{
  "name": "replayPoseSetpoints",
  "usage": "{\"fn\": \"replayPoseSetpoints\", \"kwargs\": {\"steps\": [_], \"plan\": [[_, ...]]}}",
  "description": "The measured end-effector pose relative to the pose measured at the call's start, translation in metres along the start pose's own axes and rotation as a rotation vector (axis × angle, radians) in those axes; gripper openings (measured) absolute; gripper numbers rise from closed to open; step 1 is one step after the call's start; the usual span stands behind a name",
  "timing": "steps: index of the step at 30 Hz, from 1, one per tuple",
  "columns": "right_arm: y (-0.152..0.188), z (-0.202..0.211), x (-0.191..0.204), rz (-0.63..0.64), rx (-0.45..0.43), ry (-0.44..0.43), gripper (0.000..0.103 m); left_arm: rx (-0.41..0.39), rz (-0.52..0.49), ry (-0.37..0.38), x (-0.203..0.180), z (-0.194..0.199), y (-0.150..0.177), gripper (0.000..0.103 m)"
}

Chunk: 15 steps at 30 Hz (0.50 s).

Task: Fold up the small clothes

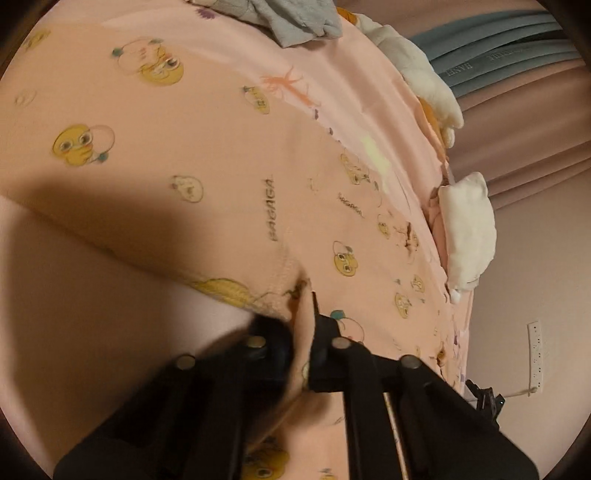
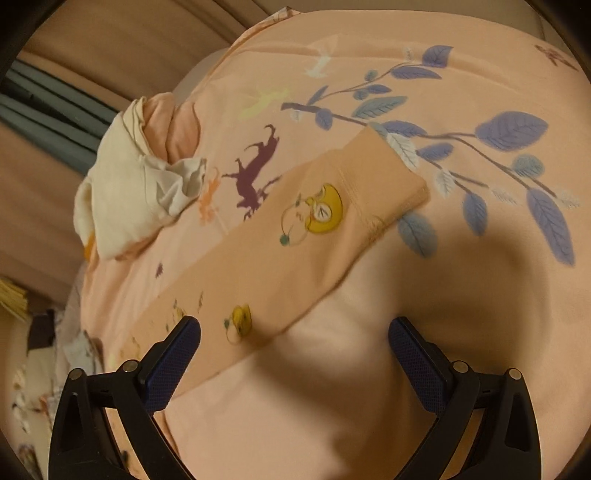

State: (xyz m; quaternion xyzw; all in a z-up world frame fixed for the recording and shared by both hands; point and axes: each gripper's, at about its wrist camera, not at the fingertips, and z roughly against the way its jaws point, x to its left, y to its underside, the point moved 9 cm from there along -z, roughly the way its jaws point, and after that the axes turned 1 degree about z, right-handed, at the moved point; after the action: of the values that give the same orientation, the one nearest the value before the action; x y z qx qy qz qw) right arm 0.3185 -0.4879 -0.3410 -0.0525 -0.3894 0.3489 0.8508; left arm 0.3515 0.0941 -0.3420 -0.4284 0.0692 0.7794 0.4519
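Two grippers are ours here. Our left gripper [image 1: 304, 332] has its black fingers pinched together on a fold of the small peach knit garment printed with yellow ducks [image 1: 207, 177], gripping near a ribbed, stitched hem. Our right gripper [image 2: 294, 328] hangs with its blue textured pads [image 2: 415, 363] spread wide, holding nothing, above that same garment [image 2: 295, 236], whose long flat band lies diagonally across the pink bedsheet with purple leaves and animal shapes [image 2: 461, 122]. A crumpled cream and pink cloth heap [image 2: 136, 177] sits near the sheet's edge; a grey crumpled garment [image 1: 295, 22] lies farther off.
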Motion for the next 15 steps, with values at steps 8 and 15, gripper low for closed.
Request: {"fn": "replayPoseSetpoints", "kwargs": {"steps": [8,15], "plan": [[-0.033,-0.002,-0.03,-0.23,-0.06,-0.134,0.053,-0.045,-0.169,-0.135,-0.011,-0.001,0.002,0.009],[-0.047,-0.007,-0.039,-0.242,-0.085,-0.039,0.01,-0.057,-0.254,-0.231,-0.007,-0.006,-0.001,0.009]]}}
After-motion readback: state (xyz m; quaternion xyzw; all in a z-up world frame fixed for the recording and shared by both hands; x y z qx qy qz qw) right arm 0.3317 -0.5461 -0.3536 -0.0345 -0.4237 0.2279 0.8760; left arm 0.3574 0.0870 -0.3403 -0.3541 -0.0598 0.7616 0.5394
